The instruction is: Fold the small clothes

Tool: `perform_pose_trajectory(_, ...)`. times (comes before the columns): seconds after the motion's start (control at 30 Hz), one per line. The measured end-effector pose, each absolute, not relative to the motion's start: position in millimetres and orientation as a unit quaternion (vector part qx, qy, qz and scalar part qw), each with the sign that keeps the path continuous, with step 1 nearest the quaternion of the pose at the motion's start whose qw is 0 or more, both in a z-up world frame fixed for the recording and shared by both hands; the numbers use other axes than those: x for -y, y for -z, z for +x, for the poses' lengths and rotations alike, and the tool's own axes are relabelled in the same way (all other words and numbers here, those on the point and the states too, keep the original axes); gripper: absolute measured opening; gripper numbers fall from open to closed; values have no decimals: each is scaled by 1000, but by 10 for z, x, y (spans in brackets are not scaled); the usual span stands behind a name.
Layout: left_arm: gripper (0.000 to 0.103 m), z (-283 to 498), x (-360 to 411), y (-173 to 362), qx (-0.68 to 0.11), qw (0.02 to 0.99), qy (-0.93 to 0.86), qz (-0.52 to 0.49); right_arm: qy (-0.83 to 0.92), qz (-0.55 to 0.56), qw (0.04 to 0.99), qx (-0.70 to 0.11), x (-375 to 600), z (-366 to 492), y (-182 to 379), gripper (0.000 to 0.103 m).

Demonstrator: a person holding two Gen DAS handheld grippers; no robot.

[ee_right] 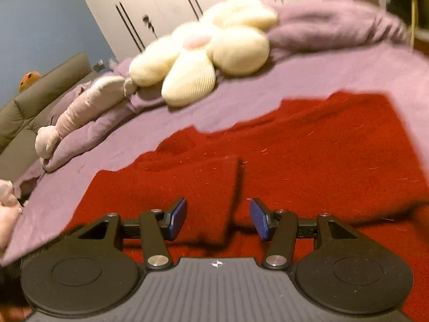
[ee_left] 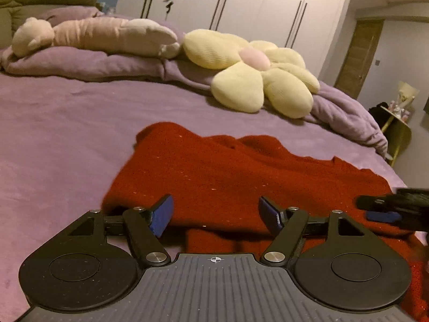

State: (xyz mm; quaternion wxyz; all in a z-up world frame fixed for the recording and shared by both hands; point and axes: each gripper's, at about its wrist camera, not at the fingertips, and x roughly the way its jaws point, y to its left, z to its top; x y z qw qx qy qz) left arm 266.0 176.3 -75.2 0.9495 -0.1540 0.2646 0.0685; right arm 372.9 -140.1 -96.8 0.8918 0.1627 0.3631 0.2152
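Left wrist view: my left gripper is spread wide over the near edge of the red sweater, holding nothing.
Right wrist view: my right gripper is wide open too, a raised fold of sweater between its pads, not pinched.
Sweater: I see it lying rumpled on the purple bed, toward the near edge.
Far side of bed: flower cushion, long plush toy.

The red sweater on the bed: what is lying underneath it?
The red sweater lies spread on the purple bed sheet, which shows all around its far edges. Whether anything else sits beneath the knit cannot be seen; the fabric covers it.
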Motion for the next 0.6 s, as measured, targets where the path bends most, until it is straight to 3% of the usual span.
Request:
perform_pose_trajectory(0.13,80,2632,-1795,770,-268,948,-62,-161,-216,193,866,-408,1235,4000,1172,53)
perform_pose_trajectory(0.17,80,2618,-1796,779,-270,947,-62,-162,-220,190,868,-402,1183,4009,1179,46)
perform_pose_trajectory(0.23,80,2628,-1786,776,-270,947,-61,-163,-229,173,873,-393,1098,4016,1152,10)
perform_pose_trajectory(0.5,81,2693,-1688,744,-278,947,-38,-154,-137,34,958,-249,1277,3840,637,8)
perform_pose_trajectory(0.6,81,2813,-1608,786,-293,942,-29,-159,-62,-6,966,-249,1475,3955,696,8)
